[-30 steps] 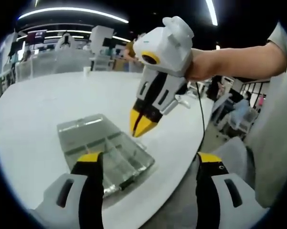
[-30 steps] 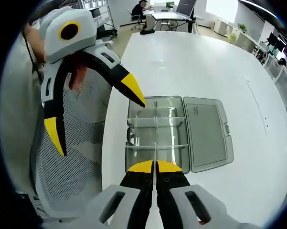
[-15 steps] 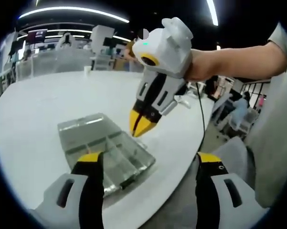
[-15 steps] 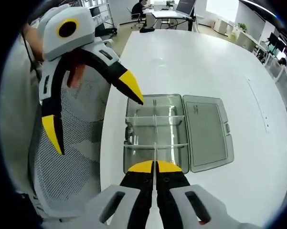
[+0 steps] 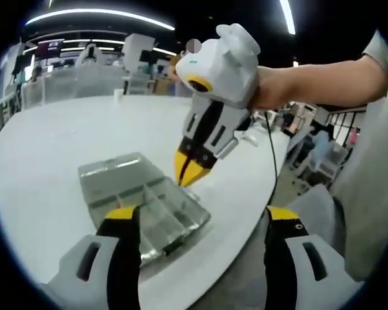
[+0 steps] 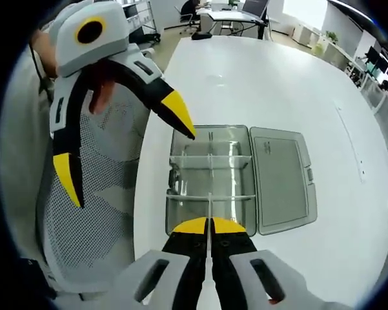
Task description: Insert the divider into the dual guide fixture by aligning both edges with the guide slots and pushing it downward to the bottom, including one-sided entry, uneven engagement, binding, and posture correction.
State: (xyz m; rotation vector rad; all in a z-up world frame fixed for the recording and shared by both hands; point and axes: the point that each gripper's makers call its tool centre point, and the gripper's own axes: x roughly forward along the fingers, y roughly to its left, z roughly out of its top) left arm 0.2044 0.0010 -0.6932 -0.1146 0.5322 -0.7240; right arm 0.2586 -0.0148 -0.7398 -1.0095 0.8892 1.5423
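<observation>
In the left gripper view I see my left claw [image 5: 197, 219] standing wide open and holding nothing, above the near end of the clear fixture [image 5: 142, 203] on the white desk [image 5: 51, 142]. The right claw [image 5: 188, 173] comes from above, its tips together over the fixture's edge

In the right gripper view my right claw [image 6: 208, 225] is closed on the thin clear divider [image 6: 210, 210], which stands upright over the fixture's compartments, beside the open lid [image 6: 283, 177]
</observation>
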